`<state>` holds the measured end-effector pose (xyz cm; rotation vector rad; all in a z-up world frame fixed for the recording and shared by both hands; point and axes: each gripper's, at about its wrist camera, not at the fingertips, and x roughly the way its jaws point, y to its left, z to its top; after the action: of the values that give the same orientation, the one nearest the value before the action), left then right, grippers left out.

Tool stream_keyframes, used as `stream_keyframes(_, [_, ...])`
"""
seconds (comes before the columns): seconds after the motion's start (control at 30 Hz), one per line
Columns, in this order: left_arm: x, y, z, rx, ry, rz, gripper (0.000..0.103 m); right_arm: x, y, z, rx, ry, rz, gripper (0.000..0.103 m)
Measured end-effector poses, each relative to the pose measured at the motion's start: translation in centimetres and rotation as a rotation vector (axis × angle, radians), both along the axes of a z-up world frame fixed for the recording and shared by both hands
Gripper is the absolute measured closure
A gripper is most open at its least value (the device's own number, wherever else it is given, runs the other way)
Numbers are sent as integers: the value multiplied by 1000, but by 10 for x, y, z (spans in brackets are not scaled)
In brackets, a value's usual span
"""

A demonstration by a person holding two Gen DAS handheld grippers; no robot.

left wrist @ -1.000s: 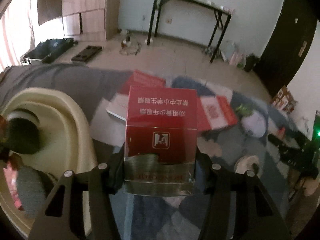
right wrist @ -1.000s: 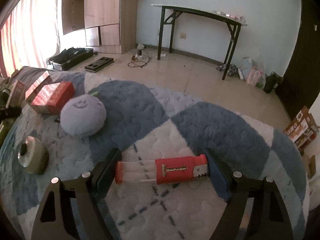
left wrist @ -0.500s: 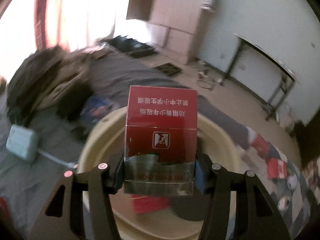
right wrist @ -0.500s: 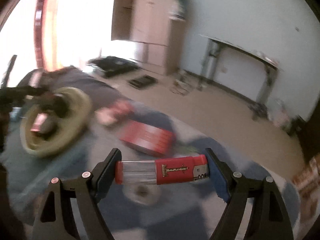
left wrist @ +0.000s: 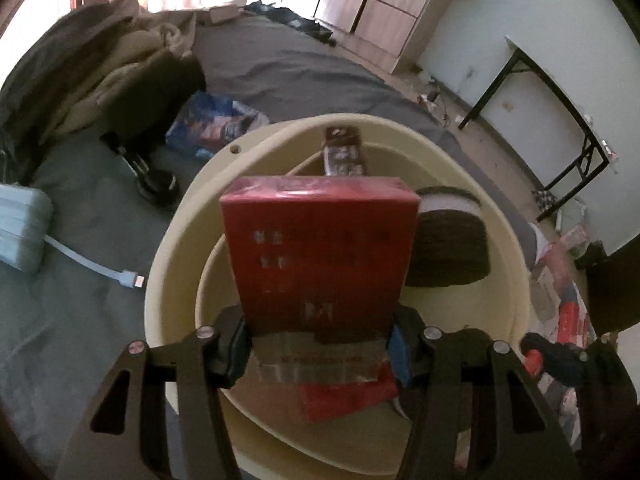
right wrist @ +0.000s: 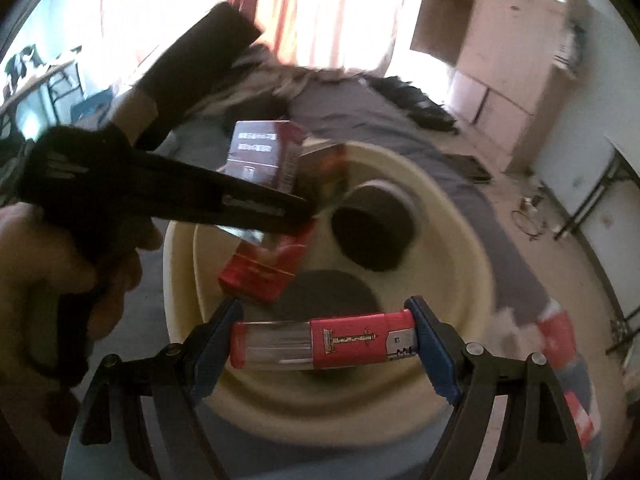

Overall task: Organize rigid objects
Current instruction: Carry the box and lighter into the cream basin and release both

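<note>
My left gripper (left wrist: 320, 340) is shut on a red cigarette box (left wrist: 320, 256) and holds it over a cream plastic basin (left wrist: 176, 240). The right wrist view shows that box (right wrist: 260, 156) and the left gripper above the basin (right wrist: 460, 208). My right gripper (right wrist: 324, 344) is shut on a red and clear lighter (right wrist: 324, 346), held crosswise over the basin's near side. In the basin lie a red pack (right wrist: 264, 272), a dark round tin (right wrist: 372, 236), a dark disc (right wrist: 332, 292) and a small brown box (left wrist: 344, 152).
The basin sits on a grey bed sheet (left wrist: 80, 280). A light blue charger with cable (left wrist: 24, 208) lies to its left, with piled dark clothes (left wrist: 100, 72) behind. Red packs (right wrist: 560, 336) lie on the rug at the right. A black-legged table (left wrist: 560, 100) stands by the wall.
Both grippers swung left from the rug to the basin. The left one now tips its box downward over the basin. The right one arrived above the basin's near side, still holding the lighter.
</note>
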<state>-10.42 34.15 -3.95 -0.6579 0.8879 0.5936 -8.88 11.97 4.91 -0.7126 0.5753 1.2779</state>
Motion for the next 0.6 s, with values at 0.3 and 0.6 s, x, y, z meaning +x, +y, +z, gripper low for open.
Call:
stream_keyframes(0.3, [7,3,-8,-57,7,6,32,27,38,-20,-19,49,10,21])
stream_keyframes(0.6, [-22,4,35,-35,-197,85,0,30,25,-19,39,37,18,5])
